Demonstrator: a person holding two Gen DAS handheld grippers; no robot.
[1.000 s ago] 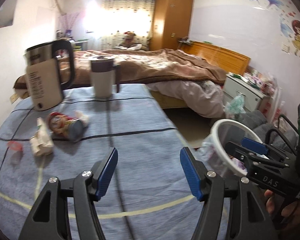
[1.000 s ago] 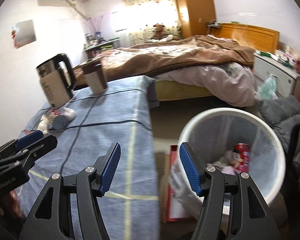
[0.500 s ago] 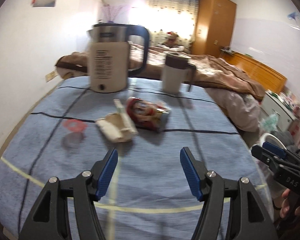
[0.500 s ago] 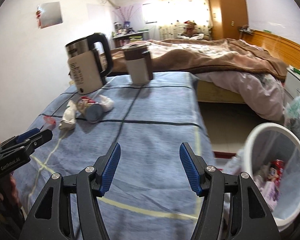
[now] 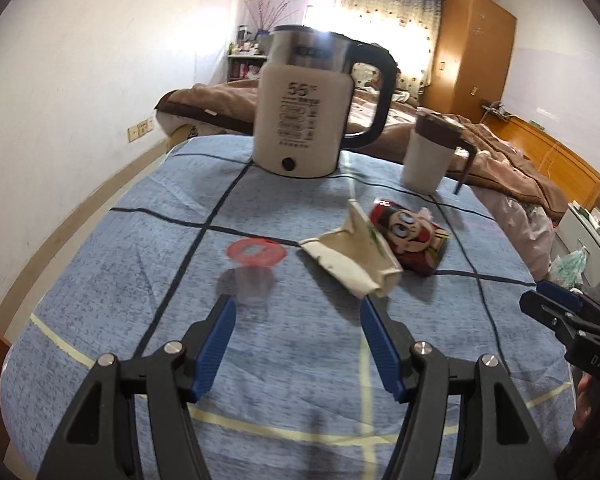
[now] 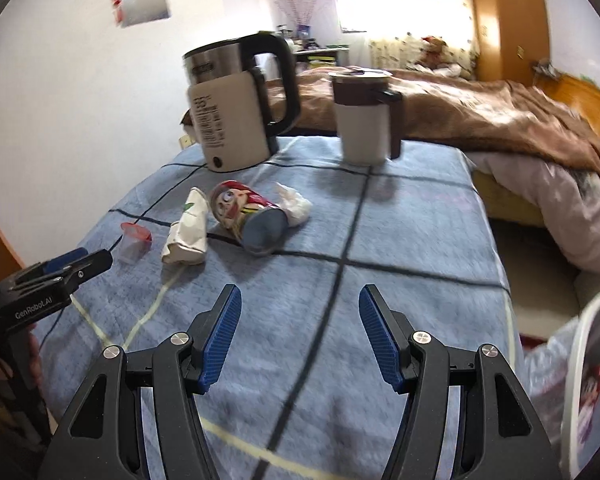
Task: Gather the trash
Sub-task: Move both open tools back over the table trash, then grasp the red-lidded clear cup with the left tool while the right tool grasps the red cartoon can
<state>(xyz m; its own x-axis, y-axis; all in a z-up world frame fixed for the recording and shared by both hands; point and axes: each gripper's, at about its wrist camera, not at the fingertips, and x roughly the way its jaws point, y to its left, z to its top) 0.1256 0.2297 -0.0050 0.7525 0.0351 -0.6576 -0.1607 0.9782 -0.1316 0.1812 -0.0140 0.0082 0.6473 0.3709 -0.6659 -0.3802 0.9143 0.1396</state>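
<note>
Trash lies on the blue checked tablecloth: a small clear cup with a red rim, a crumpled cream wrapper, a red cartoon can on its side and a white tissue. My left gripper hangs open just short of the cup and wrapper, nothing between its blue pads. My right gripper is open too, nearer the table's right side, with the can ahead to the left. The white bin's rim shows at the right.
A white and steel kettle and a white mug with a brown lid stand at the table's far side. A bed with a brown blanket lies beyond, a white wall on the left.
Both grippers swung left, away from the bin and over the table. The kettle, cup, wrapper and can now sit ahead of them and closer. Both stayed open.
</note>
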